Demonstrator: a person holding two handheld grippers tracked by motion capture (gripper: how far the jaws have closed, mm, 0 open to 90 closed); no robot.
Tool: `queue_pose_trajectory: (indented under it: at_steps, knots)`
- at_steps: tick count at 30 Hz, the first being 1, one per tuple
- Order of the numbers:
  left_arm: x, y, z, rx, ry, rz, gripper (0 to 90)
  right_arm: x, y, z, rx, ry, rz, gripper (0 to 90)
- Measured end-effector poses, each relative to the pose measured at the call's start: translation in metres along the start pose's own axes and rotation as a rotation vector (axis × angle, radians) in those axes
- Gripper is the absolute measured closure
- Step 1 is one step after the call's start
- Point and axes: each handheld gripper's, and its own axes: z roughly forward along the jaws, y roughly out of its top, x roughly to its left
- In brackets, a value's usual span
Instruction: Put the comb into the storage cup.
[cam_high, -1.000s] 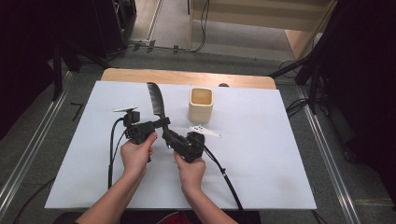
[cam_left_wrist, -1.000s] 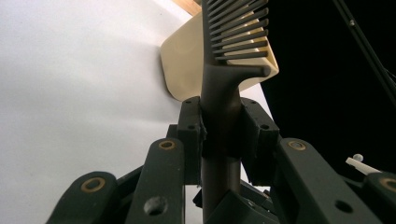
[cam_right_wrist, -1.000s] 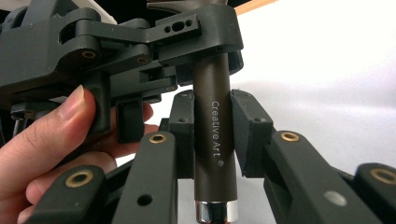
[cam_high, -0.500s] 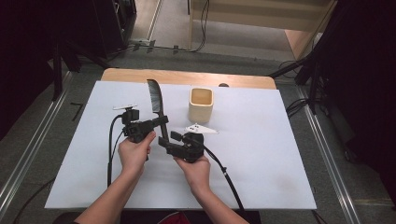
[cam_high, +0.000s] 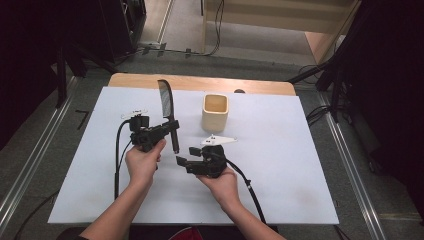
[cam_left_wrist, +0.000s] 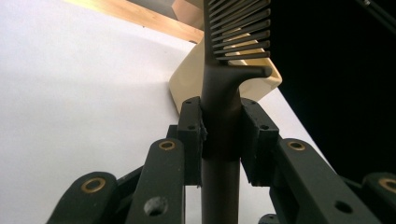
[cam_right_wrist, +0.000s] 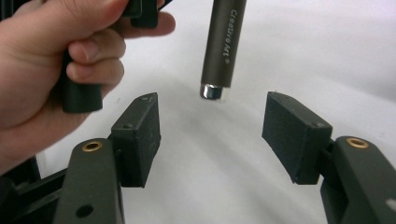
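A black comb (cam_high: 166, 107) with a long dark handle stands nearly upright over the white table, teeth end up. My left gripper (cam_high: 171, 126) is shut on its handle (cam_left_wrist: 220, 112), just below the teeth (cam_left_wrist: 240, 28). My right gripper (cam_high: 181, 161) stands open a little right of and below the comb, jaws wide apart. In the right gripper view (cam_right_wrist: 212, 123) the handle's metal-capped end (cam_right_wrist: 212, 91) hangs just beyond the gap between the two pads, touching neither. A cream square cup (cam_high: 215, 112) stands upright behind the grippers, and it also appears behind the comb (cam_left_wrist: 187, 79).
The white table cover (cam_high: 280, 165) spreads around both hands. A wooden table edge (cam_high: 200, 84) runs along the back. Cables trail from both grippers toward the person. Dark stands and floor cables lie beyond the table's sides.
The right gripper has let go of the comb's handle, opened, and drawn back toward the person. The left gripper holds the comb, now tilted more upright.
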Motion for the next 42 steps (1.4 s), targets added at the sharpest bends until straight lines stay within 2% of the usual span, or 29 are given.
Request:
queue_pose_trajectory:
  at_steps: [3,4,6,8,16,18,22,35,42]
  knots:
    - [0.0,0.0,0.0,-0.013,-0.013,0.017,73.9,-0.003,-0.001,-0.003,0.034,0.0,-0.025,34.5]
    - [-0.001,0.0,0.0,-0.024,-0.03,0.018,73.9,-0.004,-0.002,-0.004,0.043,0.001,-0.032,34.5]
    - [-0.003,0.001,0.0,-0.045,-0.039,0.046,73.9,-0.007,-0.004,-0.008,0.062,0.001,-0.04,34.5]
    - [-0.006,0.002,0.001,-0.042,-0.035,0.073,73.9,-0.011,-0.006,-0.011,0.071,0.002,-0.041,34.5]
    - [-0.013,0.007,0.004,-0.044,-0.062,0.158,73.9,-0.023,-0.013,-0.023,0.117,0.013,-0.07,33.3]
    - [-0.014,0.008,0.005,-0.039,-0.087,0.169,73.9,-0.025,-0.013,-0.026,0.125,0.021,-0.076,32.8]
    - [-0.018,0.011,0.006,-0.051,-0.098,0.234,73.9,-0.031,-0.015,-0.031,0.141,0.037,-0.093,31.6]
    - [-0.02,0.023,0.007,-0.061,-0.133,0.265,73.9,-0.045,-0.019,-0.057,0.165,0.068,-0.123,30.6]
    - [-0.02,0.032,0.009,-0.062,-0.159,0.269,74.0,-0.054,-0.029,-0.074,0.194,0.038,-0.125,30.6]
